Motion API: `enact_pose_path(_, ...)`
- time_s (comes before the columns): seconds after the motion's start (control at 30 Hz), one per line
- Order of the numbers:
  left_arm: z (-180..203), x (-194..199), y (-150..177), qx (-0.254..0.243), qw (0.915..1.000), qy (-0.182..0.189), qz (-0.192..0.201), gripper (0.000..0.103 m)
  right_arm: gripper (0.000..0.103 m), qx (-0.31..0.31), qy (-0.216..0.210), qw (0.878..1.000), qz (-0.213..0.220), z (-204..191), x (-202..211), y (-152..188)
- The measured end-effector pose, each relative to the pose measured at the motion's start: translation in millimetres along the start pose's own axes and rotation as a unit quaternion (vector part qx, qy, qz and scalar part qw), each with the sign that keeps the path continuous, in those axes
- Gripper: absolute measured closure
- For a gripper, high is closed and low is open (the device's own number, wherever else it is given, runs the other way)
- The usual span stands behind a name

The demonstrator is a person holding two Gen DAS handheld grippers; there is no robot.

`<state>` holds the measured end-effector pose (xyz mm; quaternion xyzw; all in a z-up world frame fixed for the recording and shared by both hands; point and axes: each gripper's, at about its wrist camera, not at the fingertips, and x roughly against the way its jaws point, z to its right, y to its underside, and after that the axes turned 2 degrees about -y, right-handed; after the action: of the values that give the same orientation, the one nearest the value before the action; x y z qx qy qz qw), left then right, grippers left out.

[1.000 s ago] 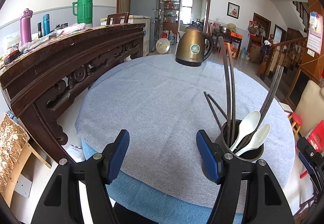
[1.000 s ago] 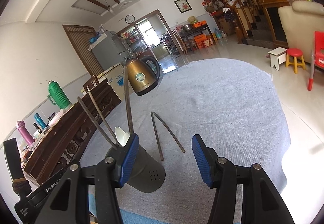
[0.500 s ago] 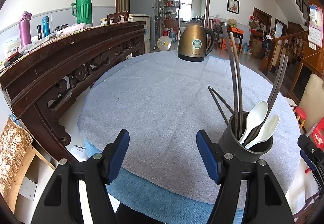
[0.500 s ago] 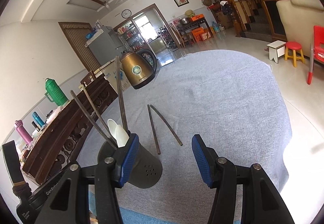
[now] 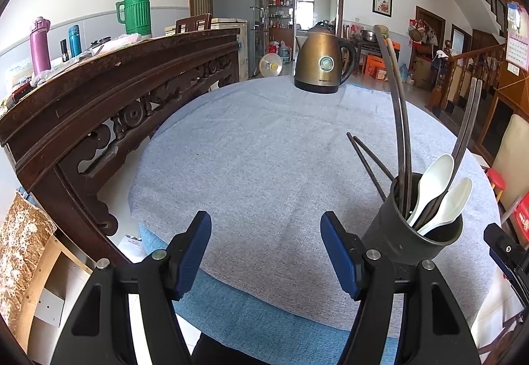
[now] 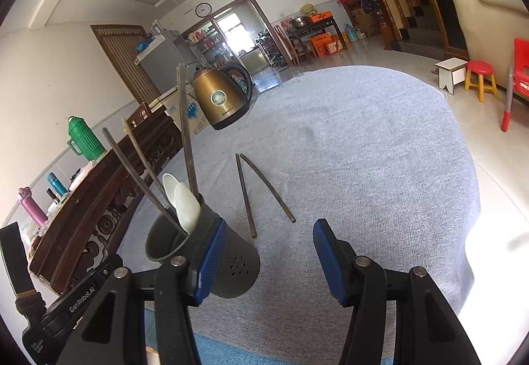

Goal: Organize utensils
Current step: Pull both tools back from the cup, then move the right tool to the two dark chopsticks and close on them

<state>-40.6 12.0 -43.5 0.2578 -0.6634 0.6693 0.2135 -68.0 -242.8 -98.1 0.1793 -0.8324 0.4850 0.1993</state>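
Note:
A dark grey utensil holder (image 5: 403,233) (image 6: 231,262) stands near the table's front edge, holding two white spoons (image 5: 439,196) (image 6: 185,206) and several dark chopsticks (image 5: 400,120) (image 6: 186,130). Two more chopsticks (image 6: 261,191) (image 5: 367,160) lie flat on the grey cloth just beyond the holder. My left gripper (image 5: 266,252) is open over bare cloth, left of the holder. My right gripper (image 6: 269,257) is open too, its left pad in front of the holder's side, nothing between its fingers.
A brass-coloured kettle (image 5: 322,59) (image 6: 220,99) stands at the far side of the round table (image 5: 251,147). A carved dark wooden cabinet (image 5: 109,107) runs along the left, bearing flasks. Red stools and a chair (image 6: 479,77) stand on the floor at right.
Both views have tilted slightly downward and the holder sits a little lower and nearer in each. Neither gripper's jaws have changed, and nothing on the table has moved.

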Motion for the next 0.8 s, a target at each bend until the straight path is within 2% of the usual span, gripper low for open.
enact_pose_path(0.4,-13.1,-28.6,1.8,0.009,0.9995,-0.005,-0.028,0.034,0.045,0.001,0.017,1.0,-0.019,3.4,-16.6,3.1)
enact_pose_path(0.6,-29.9,-49.7,2.0,0.022,0.9984,-0.012,-0.051,0.034,0.045,0.0,0.032,0.999,-0.023,12.1,-24.0,-7.3)
enact_pose_path(0.8,-47.4,-72.6,4.3,0.033,0.9964,-0.021,-0.075,0.034,0.045,0.017,0.03,0.998,-0.055,22.2,-48.4,-30.0)
